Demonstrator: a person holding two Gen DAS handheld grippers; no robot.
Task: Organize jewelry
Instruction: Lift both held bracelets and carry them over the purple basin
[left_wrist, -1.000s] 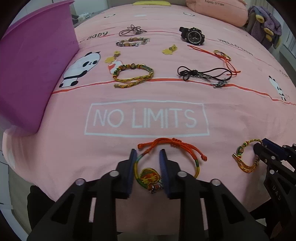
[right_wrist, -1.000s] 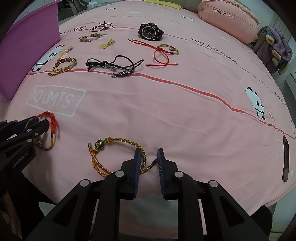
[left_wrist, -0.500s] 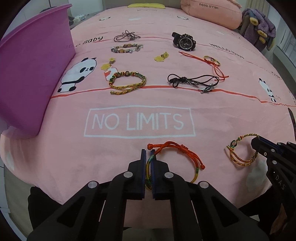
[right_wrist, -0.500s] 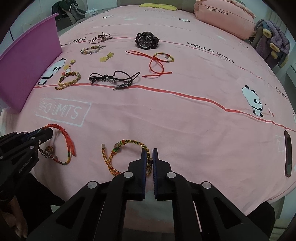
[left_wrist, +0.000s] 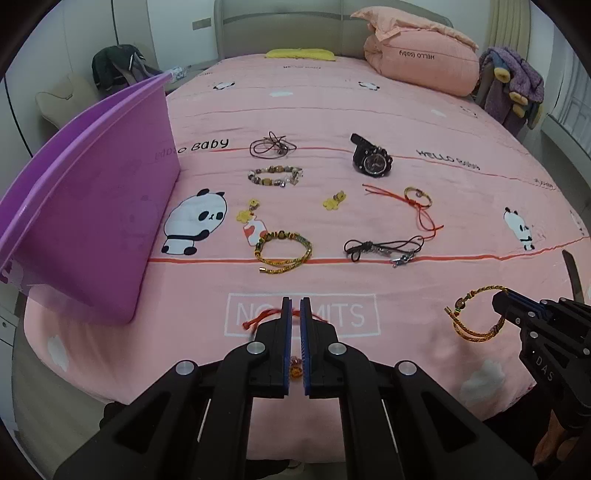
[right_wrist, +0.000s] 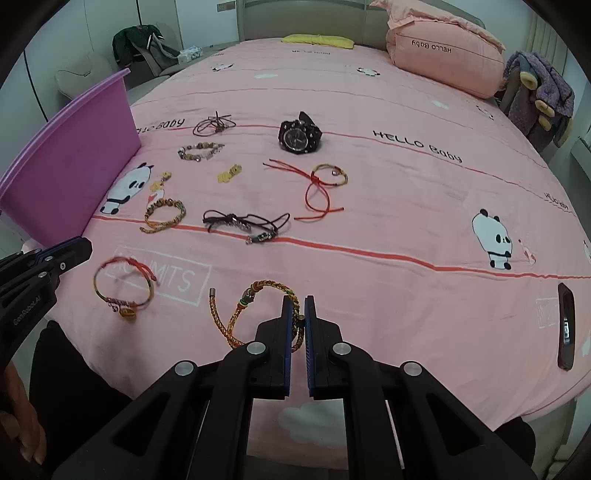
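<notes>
Since the purple bin (left_wrist: 85, 218) stood far left on the bed (left_wrist: 369, 110), our left gripper (left_wrist: 294, 314), fingers clamped on the orange cord bracelet (right_wrist: 123, 284), was nearer it than our right gripper (right_wrist: 298, 301), fingers pinching the yellow braided bracelet (right_wrist: 255, 310).

Bin (left_wrist: 85, 206) sits left of the bracelets (left_wrist: 282, 253) (watch (left_wrist: 371, 160) behind).

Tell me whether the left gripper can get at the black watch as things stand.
Probably not yet: the left gripper is shut on the orange cord bracelet. The black watch lies far up the pink bedspread, with other jewelry before it.
</notes>
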